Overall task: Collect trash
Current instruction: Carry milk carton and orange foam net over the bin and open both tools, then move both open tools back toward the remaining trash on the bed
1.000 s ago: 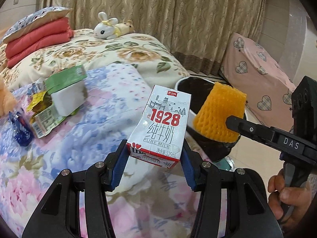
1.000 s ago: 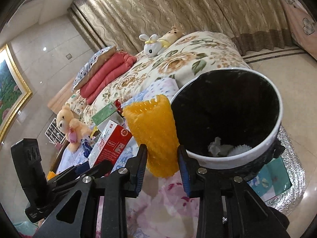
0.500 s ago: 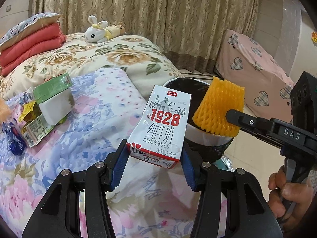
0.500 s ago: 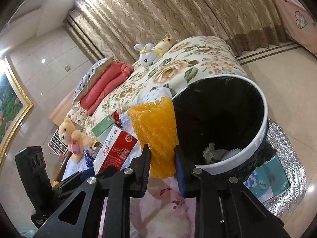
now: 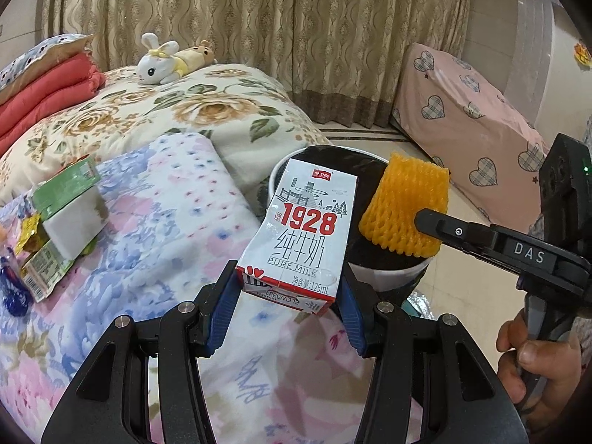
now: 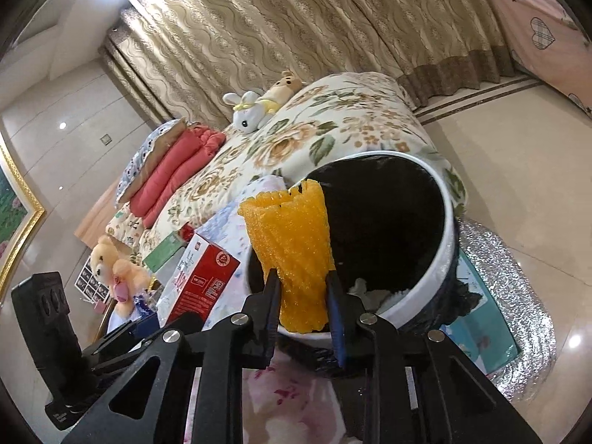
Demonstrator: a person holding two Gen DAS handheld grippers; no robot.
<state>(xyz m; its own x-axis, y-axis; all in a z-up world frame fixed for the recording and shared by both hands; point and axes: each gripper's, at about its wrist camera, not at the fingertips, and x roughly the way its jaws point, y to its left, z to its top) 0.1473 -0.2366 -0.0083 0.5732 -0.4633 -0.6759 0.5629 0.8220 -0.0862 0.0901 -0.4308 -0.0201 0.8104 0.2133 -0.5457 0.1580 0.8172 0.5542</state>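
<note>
Milk carton (image 5: 301, 236), small, white with red "1928" print, clamped by its lower end between the blue pads of the left gripper (image 5: 288, 296); top end leans away from the tool toward the bin. Same carton shows its red side in the right wrist view (image 6: 201, 277), just left of the right gripper.

Orange foam fruit net (image 6: 296, 255) pinched at its lower half between the pads of the right gripper (image 6: 301, 298); foam squeezed narrow where the pads bite, flaring wider above. Net sits directly ahead of the tool, over the near rim of the trash bin (image 6: 449, 233). From the left wrist, the net (image 5: 405, 211) hangs over the bin's right side, right of the carton.

Bin (image 5: 392, 277): white rim, black liner, white crumpled scraps at the bottom. Stands on the floor ahead of both tools, against the bed edge, on a silvery mat (image 6: 518, 296).

A hand (image 5: 536, 355) grips the right tool's handle.

Left of the left gripper, on the floral blanket (image 5: 166, 222): green-and-white cartons (image 5: 70, 203), wrappers, a blue item (image 5: 14, 288).

Farther ahead: plush rabbit (image 5: 159, 61), red folded quilts (image 5: 48, 88), curtains (image 5: 259, 29).
</note>
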